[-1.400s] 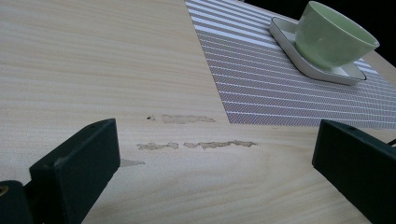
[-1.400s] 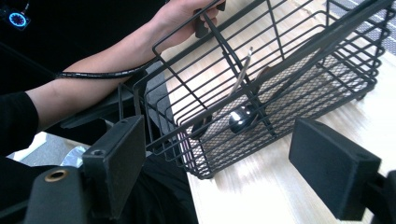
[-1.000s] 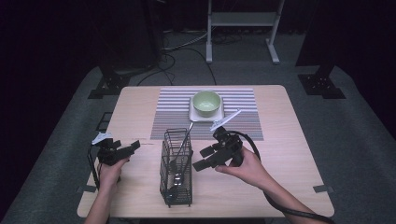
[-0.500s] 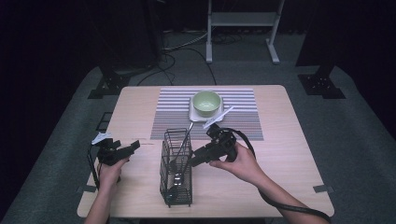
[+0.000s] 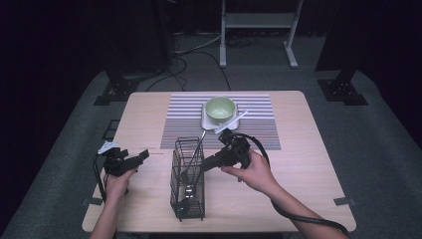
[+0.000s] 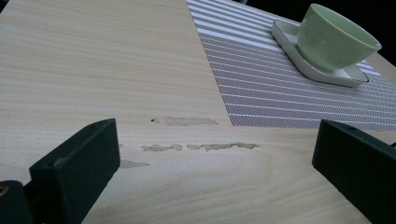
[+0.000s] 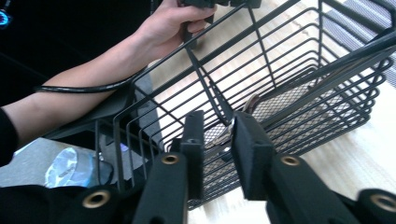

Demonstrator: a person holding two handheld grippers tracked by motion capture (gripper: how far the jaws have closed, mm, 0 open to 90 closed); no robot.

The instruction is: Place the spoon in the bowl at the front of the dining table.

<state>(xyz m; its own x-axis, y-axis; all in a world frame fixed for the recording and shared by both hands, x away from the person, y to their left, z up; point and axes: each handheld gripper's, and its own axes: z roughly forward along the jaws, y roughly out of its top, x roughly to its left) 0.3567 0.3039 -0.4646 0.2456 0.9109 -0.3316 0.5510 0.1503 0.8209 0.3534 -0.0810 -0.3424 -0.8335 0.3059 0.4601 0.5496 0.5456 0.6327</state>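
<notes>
A black wire basket (image 5: 188, 185) stands at the middle front of the table, with metal utensils in it. One utensil handle (image 5: 197, 148) leans up over its far rim. My right gripper (image 5: 201, 168) reaches in over the basket's right rim (image 7: 299, 60). Its jaws (image 7: 217, 128) have just been closing and stand a narrow gap apart. A thin metal handle (image 7: 229, 125) and a divider wire sit in that gap, and I see no pad pressing on them. My left gripper (image 5: 143, 156) rests left of the basket, open (image 6: 215, 140) and empty above bare wood.
A green bowl (image 5: 220, 108) sits on a white square plate (image 6: 289, 39) on the striped placemat (image 5: 189, 124) behind the basket. A white stick-like utensil (image 5: 232, 121) leans off the plate's front right corner. The other hand (image 7: 173, 21) shows beyond the basket.
The right gripper has edged left into the basket's rim and its jaws have narrowed from wide apart to a small gap. The left hand and gripper have stayed put.
</notes>
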